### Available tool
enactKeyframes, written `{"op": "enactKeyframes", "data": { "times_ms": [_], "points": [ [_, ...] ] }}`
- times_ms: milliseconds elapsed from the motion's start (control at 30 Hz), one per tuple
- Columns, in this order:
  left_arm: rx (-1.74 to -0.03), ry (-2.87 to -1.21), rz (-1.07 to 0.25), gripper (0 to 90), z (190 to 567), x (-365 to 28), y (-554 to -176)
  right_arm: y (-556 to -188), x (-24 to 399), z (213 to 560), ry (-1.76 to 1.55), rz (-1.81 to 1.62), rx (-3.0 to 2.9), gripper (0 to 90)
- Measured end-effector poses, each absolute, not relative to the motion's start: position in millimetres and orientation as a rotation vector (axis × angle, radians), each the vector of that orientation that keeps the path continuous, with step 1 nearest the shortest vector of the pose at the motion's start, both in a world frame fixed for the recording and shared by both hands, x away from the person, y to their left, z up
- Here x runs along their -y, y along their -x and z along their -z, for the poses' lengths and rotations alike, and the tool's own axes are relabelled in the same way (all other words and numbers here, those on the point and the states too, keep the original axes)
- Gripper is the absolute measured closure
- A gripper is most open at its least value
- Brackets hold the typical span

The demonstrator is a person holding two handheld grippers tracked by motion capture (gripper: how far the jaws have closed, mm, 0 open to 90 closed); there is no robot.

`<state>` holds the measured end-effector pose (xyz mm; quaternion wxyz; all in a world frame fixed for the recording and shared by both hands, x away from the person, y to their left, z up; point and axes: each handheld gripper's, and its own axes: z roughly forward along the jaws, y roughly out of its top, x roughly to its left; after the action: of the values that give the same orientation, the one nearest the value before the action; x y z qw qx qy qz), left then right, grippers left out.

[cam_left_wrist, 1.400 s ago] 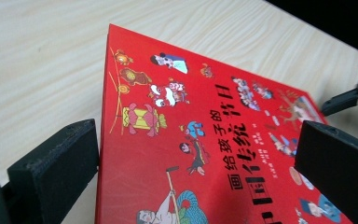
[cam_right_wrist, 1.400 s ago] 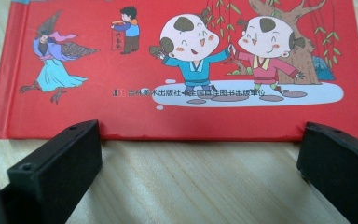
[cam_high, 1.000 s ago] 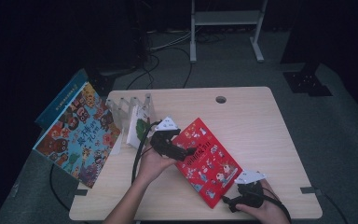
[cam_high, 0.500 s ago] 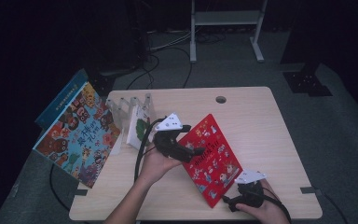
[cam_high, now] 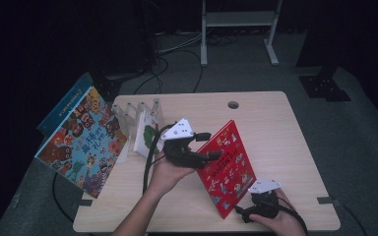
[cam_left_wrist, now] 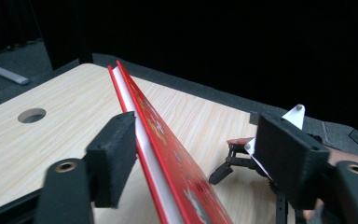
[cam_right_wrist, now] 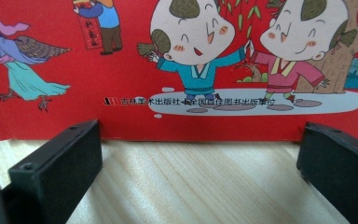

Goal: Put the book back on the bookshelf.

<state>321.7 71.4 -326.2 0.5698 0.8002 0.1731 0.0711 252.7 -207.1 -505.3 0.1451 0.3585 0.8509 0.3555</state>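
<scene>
The red picture book (cam_high: 226, 169) stands tilted on its lower edge near the table's (cam_high: 275, 123) front. The left tongs (cam_high: 211, 145) straddle its upper edge; they have just been closing, one pad seemingly touching, the other apart. The right tongs (cam_high: 243, 212) wait apart at its foot. The slotted rack (cam_high: 138, 115) is probably its goal, so lifting and slotting remain.

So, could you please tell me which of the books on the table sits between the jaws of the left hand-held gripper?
The red book, tilted up on its edge mid-table. The left hand-held gripper straddles its top edge; the colourful animal-cover book leans at the table's left end.
</scene>
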Motion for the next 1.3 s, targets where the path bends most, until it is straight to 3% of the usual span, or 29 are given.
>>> {"op": "enactKeyframes", "data": {
  "times_ms": [233, 567, 1300],
  "points": [
    [-0.398, -1.870, -0.171, 34.5, 324.6, -69.2, -318.8, -252.8, 207.3, 505.2, -1.032, -1.024, -2.454, 0.0],
    [-0.359, -1.855, -0.157, 27.9, 323.6, -64.2, -313.0, -252.8, 207.5, 505.2, -1.031, -1.024, -2.453, 0.0],
    [-0.288, -1.801, -0.126, 27.7, 324.9, -59.5, -307.1, -252.6, 208.7, 505.0, -1.026, -1.026, -2.452, 0.0]
  ]
}}
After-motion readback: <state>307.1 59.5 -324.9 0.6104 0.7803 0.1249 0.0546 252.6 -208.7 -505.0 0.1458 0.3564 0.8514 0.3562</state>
